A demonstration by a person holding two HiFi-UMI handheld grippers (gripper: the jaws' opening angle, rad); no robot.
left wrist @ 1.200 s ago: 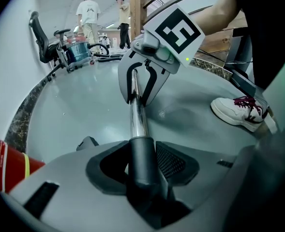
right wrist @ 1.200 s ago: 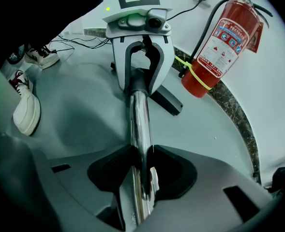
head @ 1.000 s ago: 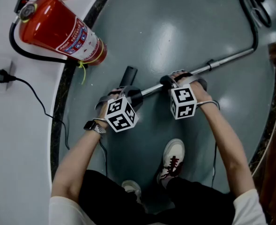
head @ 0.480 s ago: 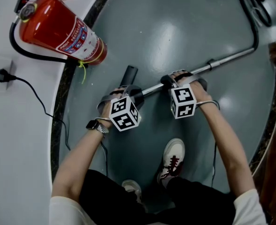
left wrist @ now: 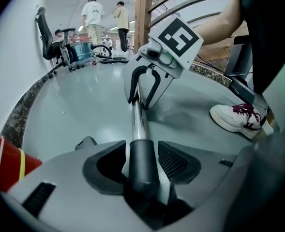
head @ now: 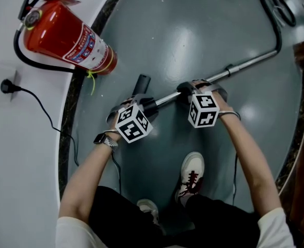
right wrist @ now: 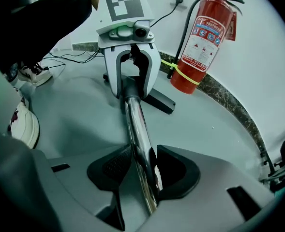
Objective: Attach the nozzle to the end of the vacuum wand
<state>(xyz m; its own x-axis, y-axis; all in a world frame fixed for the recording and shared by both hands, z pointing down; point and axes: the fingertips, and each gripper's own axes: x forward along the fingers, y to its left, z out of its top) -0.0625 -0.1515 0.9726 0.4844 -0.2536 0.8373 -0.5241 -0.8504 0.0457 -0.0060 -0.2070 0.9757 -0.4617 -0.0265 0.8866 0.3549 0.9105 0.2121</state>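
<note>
The chrome vacuum wand (head: 244,65) lies slanted over the grey floor, and the black nozzle (head: 141,82) sits on its lower-left end. My left gripper (head: 145,105) straddles the nozzle's dark collar (left wrist: 143,168). Its jaws have just been opening; the collar stands between the pads with a sliver of floor showing on one side. My right gripper (head: 189,91) is shut on the wand (right wrist: 135,124), a hand's width up the tube. Each gripper view shows the other gripper down the tube: the right gripper (left wrist: 141,103) and the left gripper (right wrist: 131,93).
A red fire extinguisher (head: 69,35) stands against the white curved wall at the left, with a plugged socket (head: 2,86) and its cable below. The black hose (head: 273,14) runs off at the top right. A white shoe (head: 193,172) is planted beneath the grippers.
The left gripper's marker cube has rolled a little. Both grippers remain at the same spots on the nozzle collar and the wand.
</note>
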